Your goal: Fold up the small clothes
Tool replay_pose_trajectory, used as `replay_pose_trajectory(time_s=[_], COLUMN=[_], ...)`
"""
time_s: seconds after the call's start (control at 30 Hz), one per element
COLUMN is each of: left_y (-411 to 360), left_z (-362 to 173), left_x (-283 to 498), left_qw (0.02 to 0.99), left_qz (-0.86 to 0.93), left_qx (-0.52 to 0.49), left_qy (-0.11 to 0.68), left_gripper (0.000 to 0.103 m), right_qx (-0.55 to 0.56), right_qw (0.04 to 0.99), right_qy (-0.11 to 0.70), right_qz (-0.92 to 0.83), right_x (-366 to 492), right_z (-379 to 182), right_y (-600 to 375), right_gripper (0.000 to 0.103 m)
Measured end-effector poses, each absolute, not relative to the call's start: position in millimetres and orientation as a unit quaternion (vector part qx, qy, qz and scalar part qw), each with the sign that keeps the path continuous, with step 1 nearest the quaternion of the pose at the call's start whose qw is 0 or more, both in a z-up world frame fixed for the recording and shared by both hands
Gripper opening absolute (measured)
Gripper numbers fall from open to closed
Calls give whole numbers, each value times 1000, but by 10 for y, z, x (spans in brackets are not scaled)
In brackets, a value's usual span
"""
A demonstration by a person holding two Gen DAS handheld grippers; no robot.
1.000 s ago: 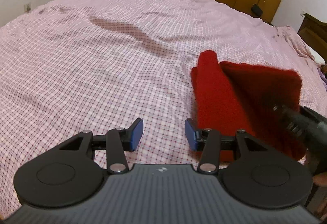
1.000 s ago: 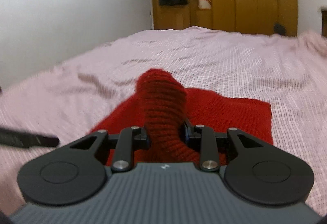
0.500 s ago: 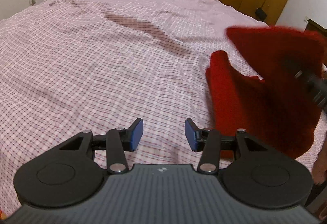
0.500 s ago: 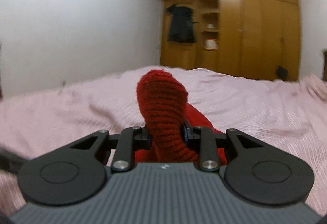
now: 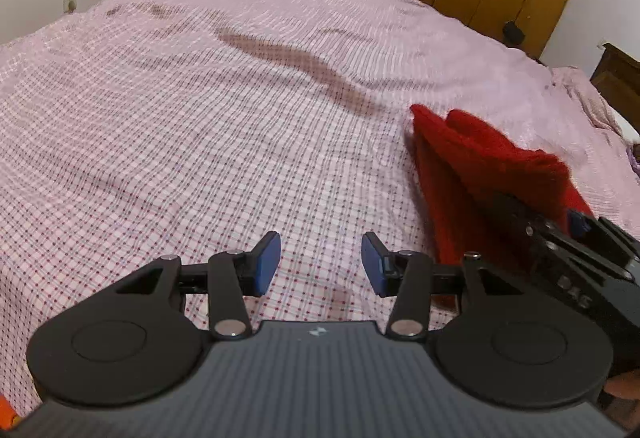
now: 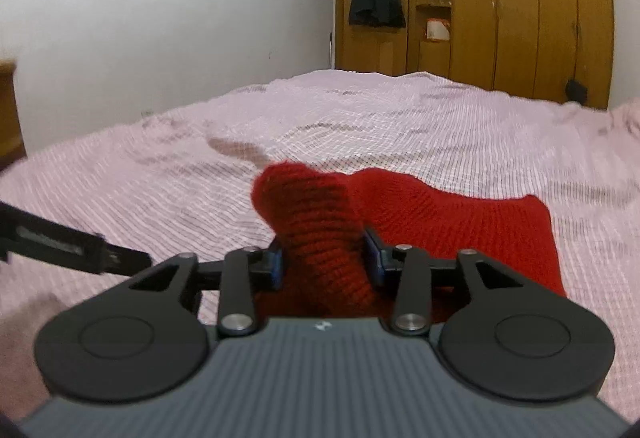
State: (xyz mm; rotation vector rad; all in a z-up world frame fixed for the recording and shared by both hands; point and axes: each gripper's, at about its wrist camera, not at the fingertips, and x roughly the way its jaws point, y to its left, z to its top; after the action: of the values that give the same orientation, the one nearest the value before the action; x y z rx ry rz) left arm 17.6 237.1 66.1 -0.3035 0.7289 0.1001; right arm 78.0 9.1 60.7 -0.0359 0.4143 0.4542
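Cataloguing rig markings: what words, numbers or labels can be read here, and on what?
"45", after one blurred character: side of the right gripper, whose jaws have just been opening with the red knit between them.
White label on the left gripper's side: too blurred to read.

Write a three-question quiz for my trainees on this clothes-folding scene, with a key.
1. True or false: the left gripper holds the red knit garment.
2. Multiple choice: what is between the right gripper's pads? A) a sock B) the red knit garment C) nothing
3. Fill in: the garment lies on a pink checked ____.
Key: 1. False: its jaws stand open and empty. 2. B; those jaws have just been opening. 3. bedsheet.
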Motion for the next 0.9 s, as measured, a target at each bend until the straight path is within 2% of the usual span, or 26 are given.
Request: replay_pose_trajectory(time_s=[0.07,0.4,0.53,0.9], left_y=[2357,2141,2073,1727], left_z=[689,1013,1142,1378], left_x=[183,197,261,567], left_qw=[923,936,937,941], left_qz=[47,30,16,-27], left_qx=[-149,-109,-113,-96], left_qy=[351,333,331,324], left_gripper=[53,53,53,53], right_qx=[7,103,127,191], right_qw=[950,938,941,946], right_qy=[207,219,214,223], right_qz=[232,250,228,140], right_x=[737,541,512,707], right_z=[689,910,959,825], right_y=[39,-402,-624,-1231], right_gripper=[51,54,63,64])
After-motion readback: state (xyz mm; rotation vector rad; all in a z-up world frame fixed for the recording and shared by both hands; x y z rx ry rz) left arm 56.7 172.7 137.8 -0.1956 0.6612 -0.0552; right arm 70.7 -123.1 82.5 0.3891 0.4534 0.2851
